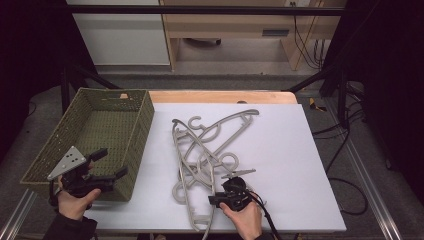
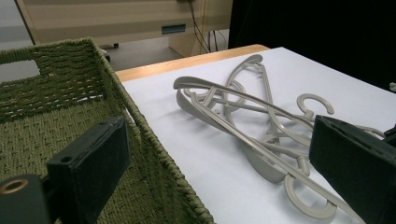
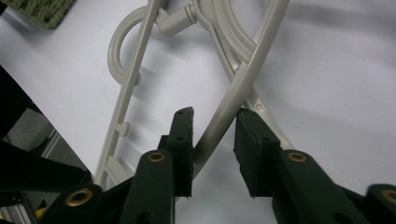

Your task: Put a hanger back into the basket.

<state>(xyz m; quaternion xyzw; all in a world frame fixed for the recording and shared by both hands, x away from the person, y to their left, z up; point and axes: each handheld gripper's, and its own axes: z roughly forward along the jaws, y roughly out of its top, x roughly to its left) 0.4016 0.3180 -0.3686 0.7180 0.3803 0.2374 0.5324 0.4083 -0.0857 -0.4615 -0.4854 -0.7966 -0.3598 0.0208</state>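
Nearest the high view's camera, two hands come in from the bottom edge, each with a black two-fingered gripper. On the left, the left gripper (image 1: 109, 165) hangs over the near right corner of a green woven rectangular basket (image 1: 50, 150), its fingers spread apart with nothing between them. On the right, the right gripper (image 1: 226, 192) is low on the white surface (image 1: 290, 165), at the near end of a tangled heap of grey plastic clothes hangers (image 1: 205, 155). That heap lies in the middle of the surface, just right of the basket, running from the near edge toward the far side.

From the left gripper view, the two black fingers (image 2: 88, 163) stand wide apart, one over the basket's (image 2: 42, 116) woven floor, the other over the surface (image 2: 210, 154). The hangers (image 2: 243, 121) lie crossed over one another beyond the basket's rim (image 2: 140, 126), their hooks curling among the bars.

From the right gripper view, the right gripper (image 3: 215, 135) has its fingers on either side of one curved bar of a hanger (image 3: 243, 79). That bar runs along the inner face of the left finger (image 3: 183, 140), while a narrow gap shows between it and the right finger, so the grip is not yet tight. More hanger bars and a hook lie on the surface (image 3: 336, 93) to the left.
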